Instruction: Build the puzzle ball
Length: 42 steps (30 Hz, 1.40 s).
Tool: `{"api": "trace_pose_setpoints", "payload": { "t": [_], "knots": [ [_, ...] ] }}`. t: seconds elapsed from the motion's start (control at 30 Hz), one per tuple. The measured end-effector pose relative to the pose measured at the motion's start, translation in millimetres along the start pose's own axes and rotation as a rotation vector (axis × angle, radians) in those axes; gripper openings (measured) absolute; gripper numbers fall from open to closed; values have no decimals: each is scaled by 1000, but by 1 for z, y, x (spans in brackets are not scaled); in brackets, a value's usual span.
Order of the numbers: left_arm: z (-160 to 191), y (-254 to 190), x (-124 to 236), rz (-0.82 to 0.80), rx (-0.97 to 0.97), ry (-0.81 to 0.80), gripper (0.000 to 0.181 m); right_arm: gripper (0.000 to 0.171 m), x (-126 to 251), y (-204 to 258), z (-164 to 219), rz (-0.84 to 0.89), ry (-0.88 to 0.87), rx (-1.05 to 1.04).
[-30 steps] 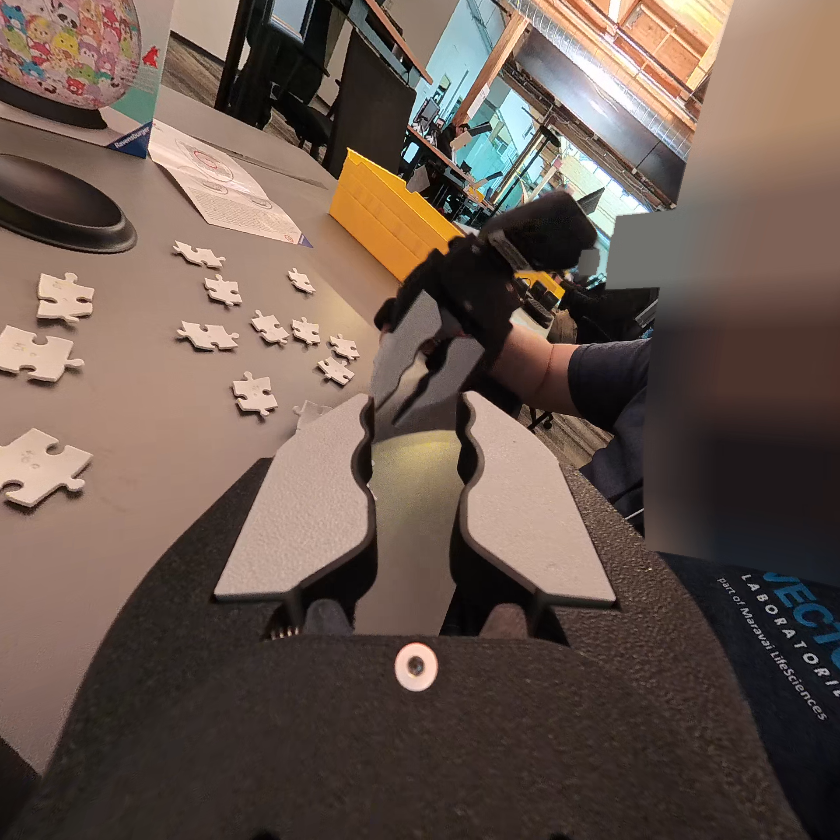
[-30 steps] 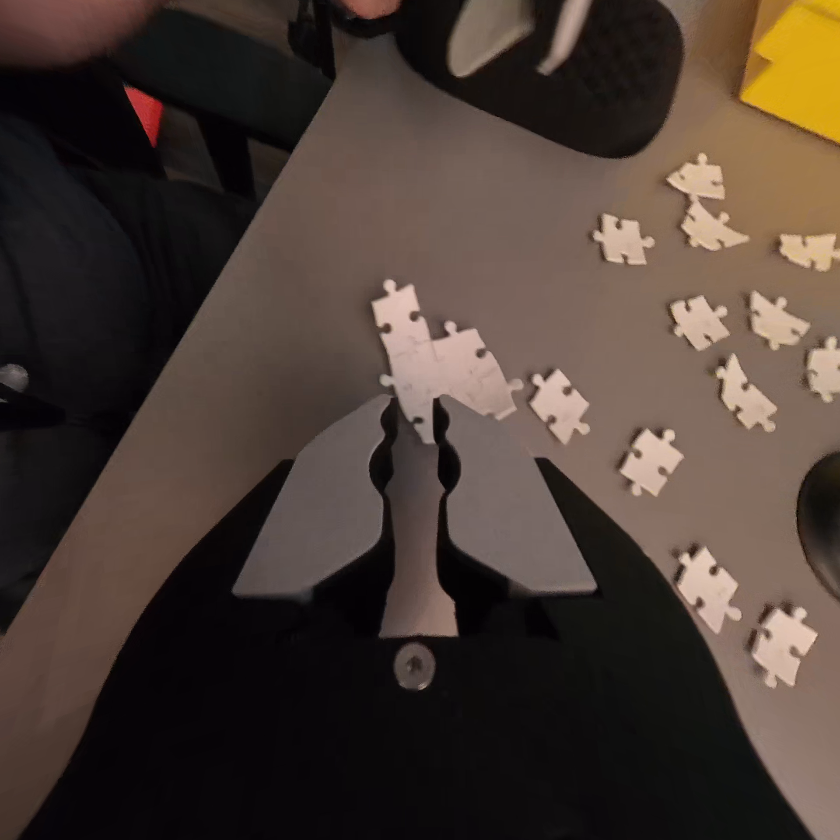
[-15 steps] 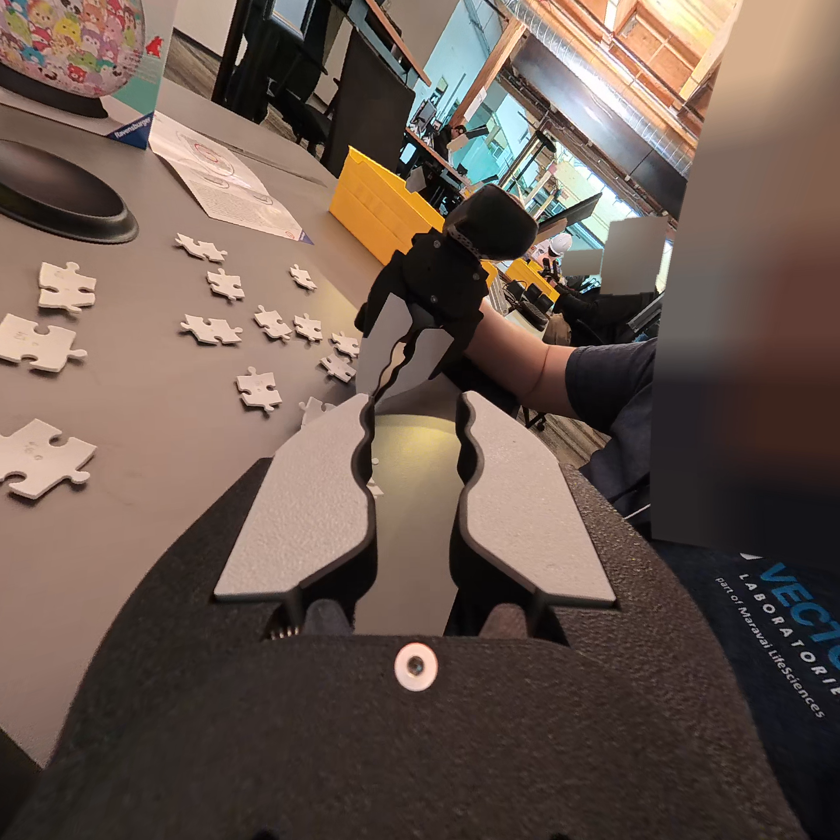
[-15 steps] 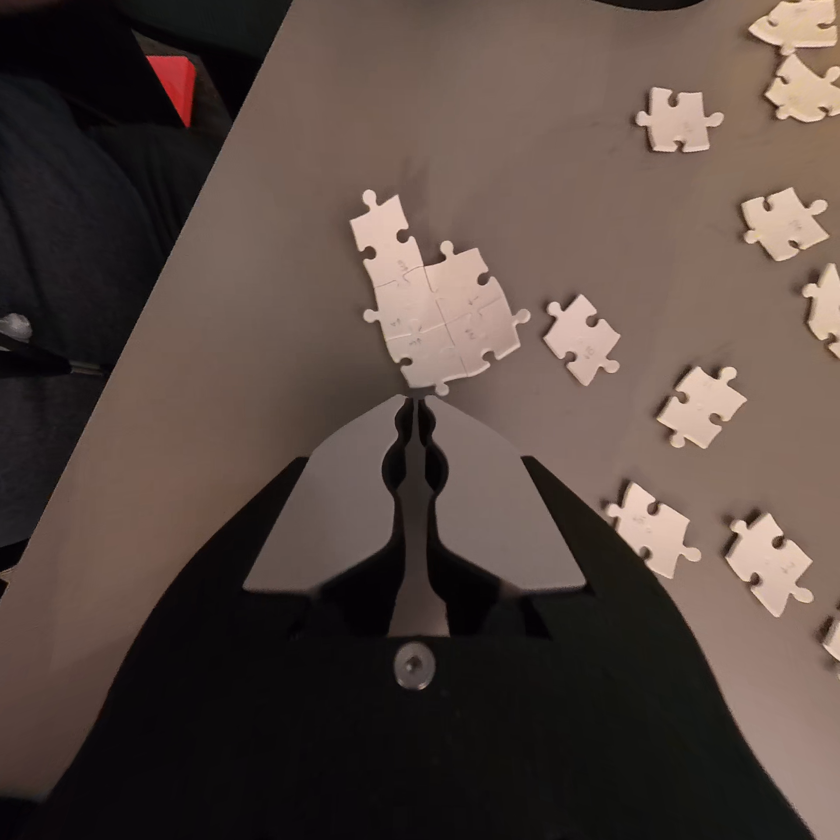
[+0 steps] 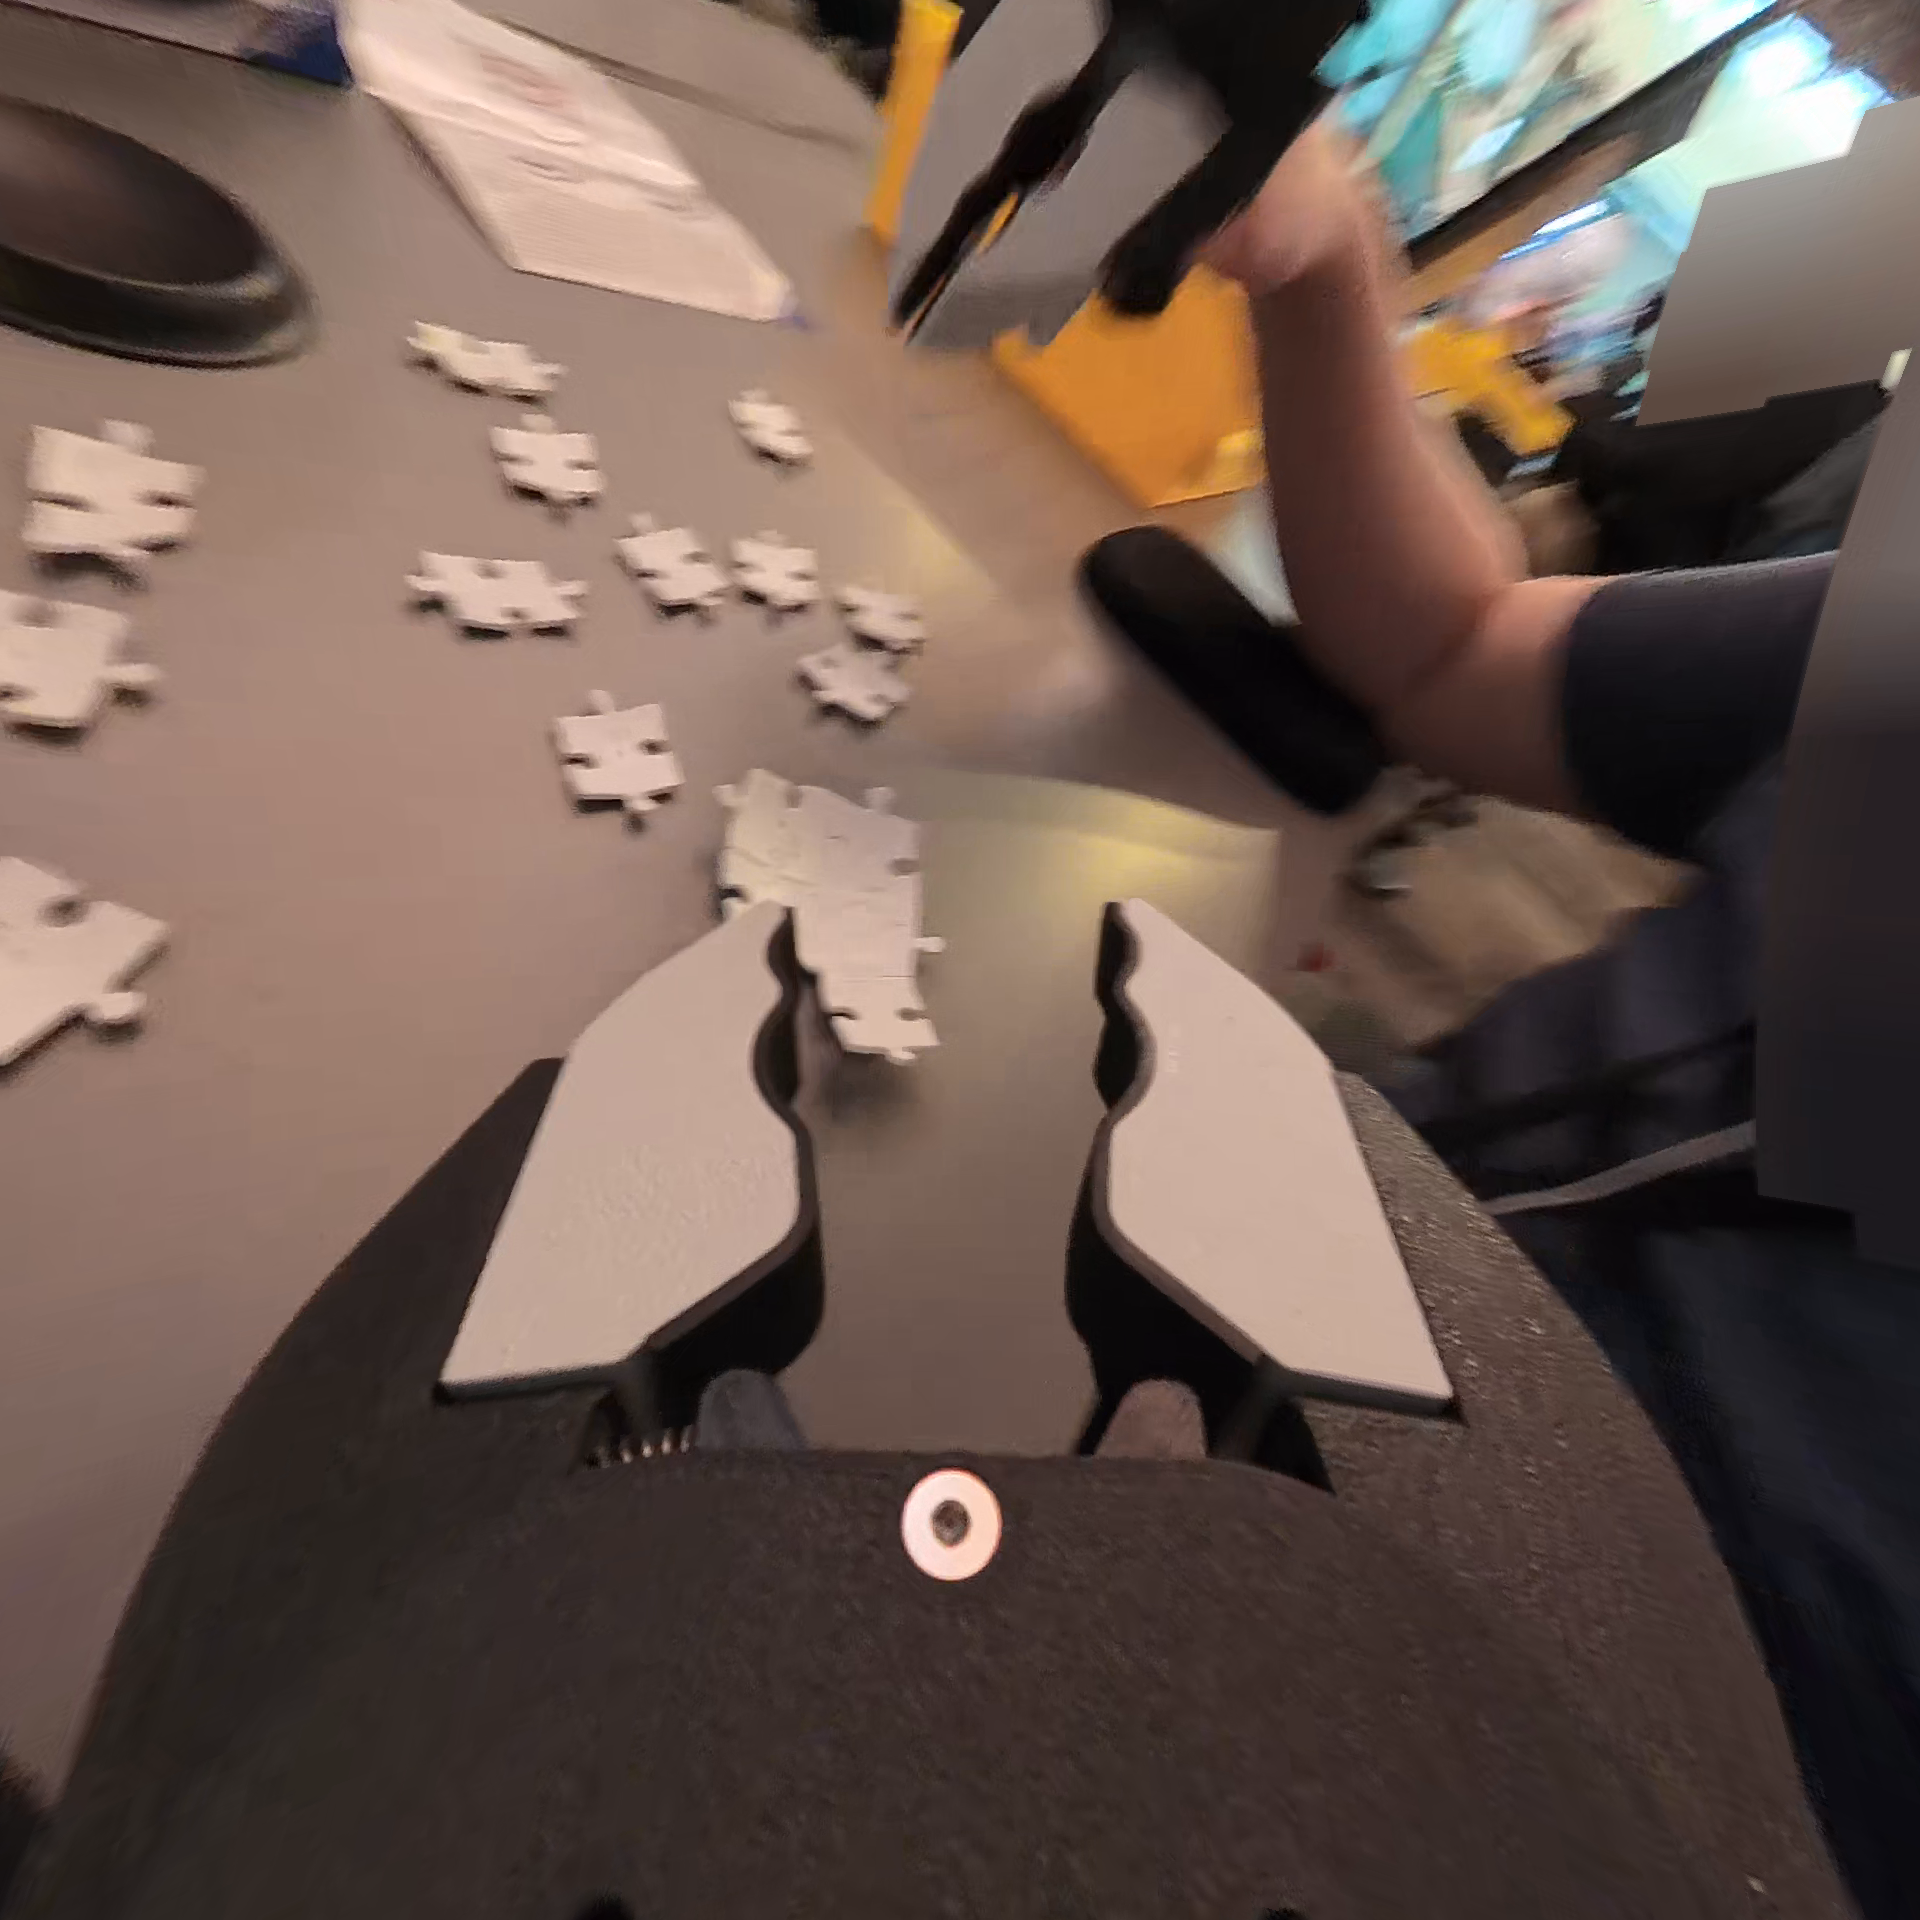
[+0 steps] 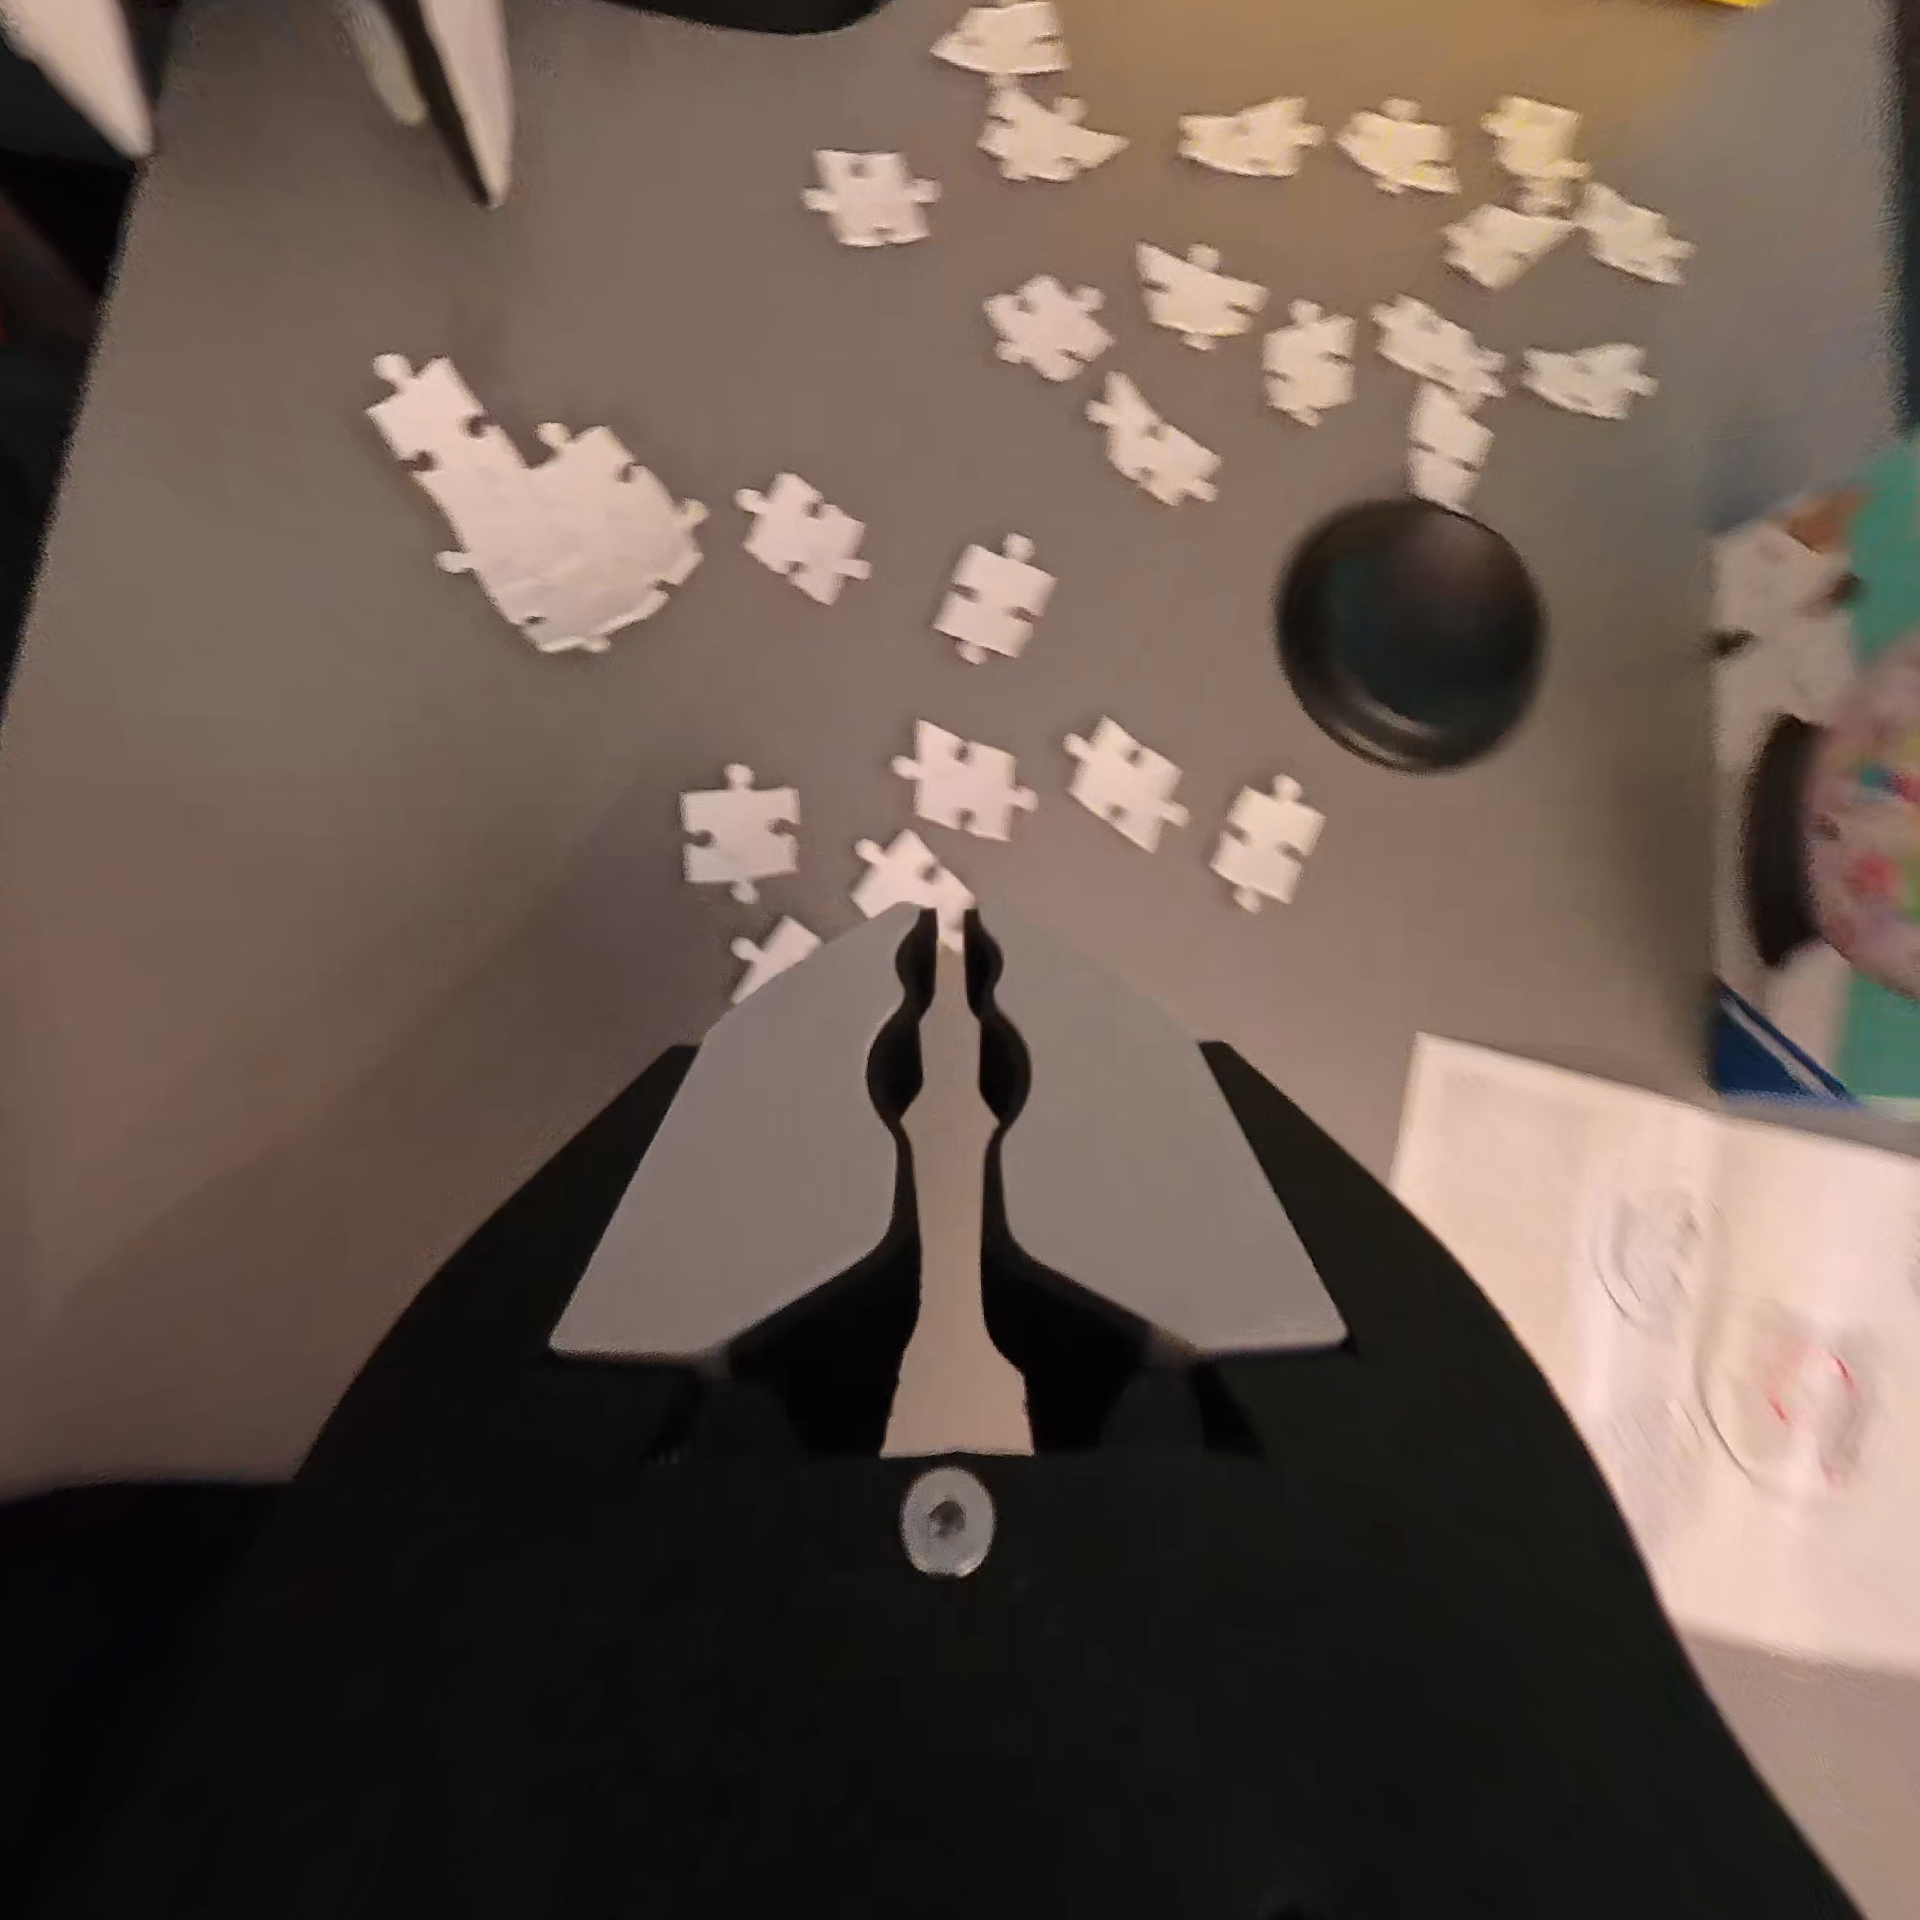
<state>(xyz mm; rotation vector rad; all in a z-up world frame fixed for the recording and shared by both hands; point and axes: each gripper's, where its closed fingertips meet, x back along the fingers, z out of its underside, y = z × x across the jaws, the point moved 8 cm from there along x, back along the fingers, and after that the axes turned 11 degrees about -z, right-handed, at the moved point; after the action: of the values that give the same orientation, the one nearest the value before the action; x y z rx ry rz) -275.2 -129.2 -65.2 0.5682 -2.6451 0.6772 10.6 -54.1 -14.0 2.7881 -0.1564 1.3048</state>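
A joined patch of several white puzzle pieces (image 5: 831,894) lies flat on the grey table (image 5: 312,935), near its edge. My left gripper (image 5: 945,920) is open and low, and the patch lies just ahead of its left fingertip (image 5: 774,925), partly between the jaws. My right gripper (image 6: 945,914) is shut and empty, high above the table over loose pieces. It shows blurred in the air in the left wrist view (image 5: 1029,177). The patch shows in the right wrist view (image 6: 551,530) at upper left, near the left gripper's fingers (image 6: 468,94).
Several loose white pieces (image 6: 1049,322) are spread over the table. A black round stand (image 6: 1413,634) sits beyond them, with the puzzle box (image 6: 1849,779) and a paper leaflet (image 6: 1662,1351) at the right. A yellow bin (image 5: 1122,395) stands behind. A person's forearm (image 5: 1382,499) crosses the right. Some 20 centimetres of space lies between my two pairs of fingers.
My right gripper has drawn back from the joined patch, risen high and swung right over the loose pieces. My left gripper has opened wider and dipped down to the patch.
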Motion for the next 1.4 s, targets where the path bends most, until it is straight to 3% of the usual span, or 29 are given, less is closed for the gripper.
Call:
{"api": "trace_pose_setpoints", "payload": {
  "t": [0.17,0.33,0.7,1.13,1.27,1.4],
  "knots": [
    [7,-4,-12,-135,-103,85,71,8,26,-18,17,126,28,-101],
    [12,-5,-20,-226,-183,133,73,8,24,-24,20,128,22,-138],
    [21,0,-23,-254,-196,209,68,9,33,-32,28,182,24,-183],
    [17,12,-17,-301,-160,175,64,10,39,-42,38,200,-6,-236],
    [16,4,-18,-171,-109,167,71,10,39,-42,39,199,-5,-236],
    [19,3,-25,-233,-177,219,73,10,38,-42,39,195,-2,-236]
  ]
}}
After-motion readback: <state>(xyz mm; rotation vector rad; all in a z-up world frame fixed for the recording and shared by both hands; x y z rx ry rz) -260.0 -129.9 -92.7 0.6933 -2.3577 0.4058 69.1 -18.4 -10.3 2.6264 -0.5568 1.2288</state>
